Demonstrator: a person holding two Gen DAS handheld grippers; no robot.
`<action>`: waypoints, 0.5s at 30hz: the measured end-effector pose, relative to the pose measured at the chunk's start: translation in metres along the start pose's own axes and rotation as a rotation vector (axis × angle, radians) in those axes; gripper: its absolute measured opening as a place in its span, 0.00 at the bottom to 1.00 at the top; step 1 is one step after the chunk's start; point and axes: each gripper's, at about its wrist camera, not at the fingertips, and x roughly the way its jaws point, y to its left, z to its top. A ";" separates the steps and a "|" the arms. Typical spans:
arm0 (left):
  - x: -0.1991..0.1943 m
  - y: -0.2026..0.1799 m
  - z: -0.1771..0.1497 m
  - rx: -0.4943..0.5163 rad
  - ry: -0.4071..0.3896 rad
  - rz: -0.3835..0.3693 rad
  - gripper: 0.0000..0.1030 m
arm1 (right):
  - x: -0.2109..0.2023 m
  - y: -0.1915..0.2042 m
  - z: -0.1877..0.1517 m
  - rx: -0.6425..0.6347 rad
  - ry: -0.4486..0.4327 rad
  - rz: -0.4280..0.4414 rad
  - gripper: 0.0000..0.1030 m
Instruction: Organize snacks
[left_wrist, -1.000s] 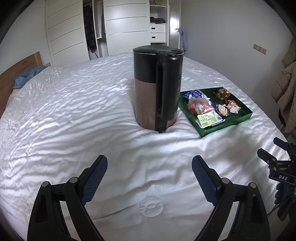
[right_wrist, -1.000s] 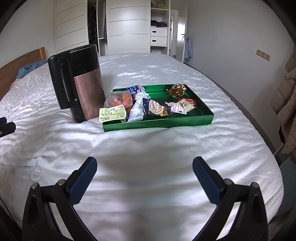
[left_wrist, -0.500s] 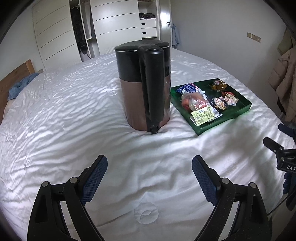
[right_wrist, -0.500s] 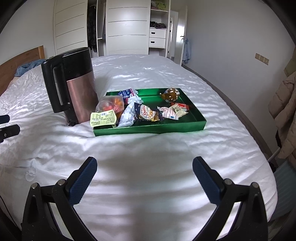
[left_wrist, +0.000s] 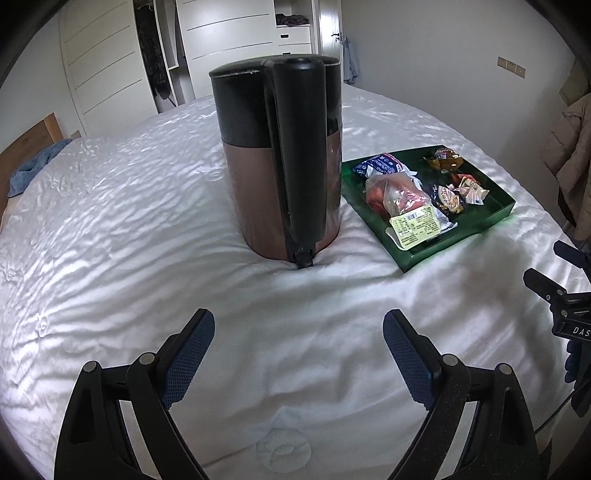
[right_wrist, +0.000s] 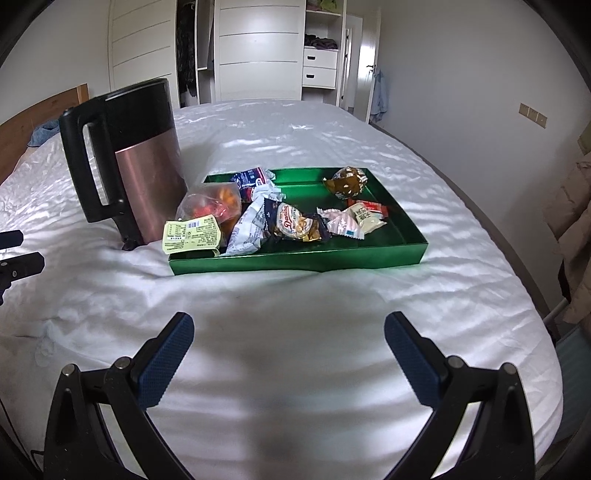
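Well, both the left gripper (left_wrist: 298, 341) and right gripper (right_wrist: 289, 343) gape wide, empty, above a white bed (right_wrist: 295, 295) (wardrobe (right_wrist: 258, 48) behind), near the green tray (right_wrist: 295, 258).

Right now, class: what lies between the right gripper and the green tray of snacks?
Only bare white bedsheet separates the right gripper from the green tray, seen in the right wrist view.
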 end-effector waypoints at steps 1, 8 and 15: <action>0.002 -0.001 0.000 0.001 0.002 0.000 0.87 | 0.002 0.000 0.000 -0.001 0.003 0.001 1.00; 0.014 -0.004 0.001 0.005 0.016 0.021 0.87 | 0.016 0.000 -0.003 0.000 0.024 0.005 1.00; 0.022 -0.003 0.000 -0.003 0.024 0.022 0.87 | 0.024 -0.001 -0.005 0.004 0.041 0.002 1.00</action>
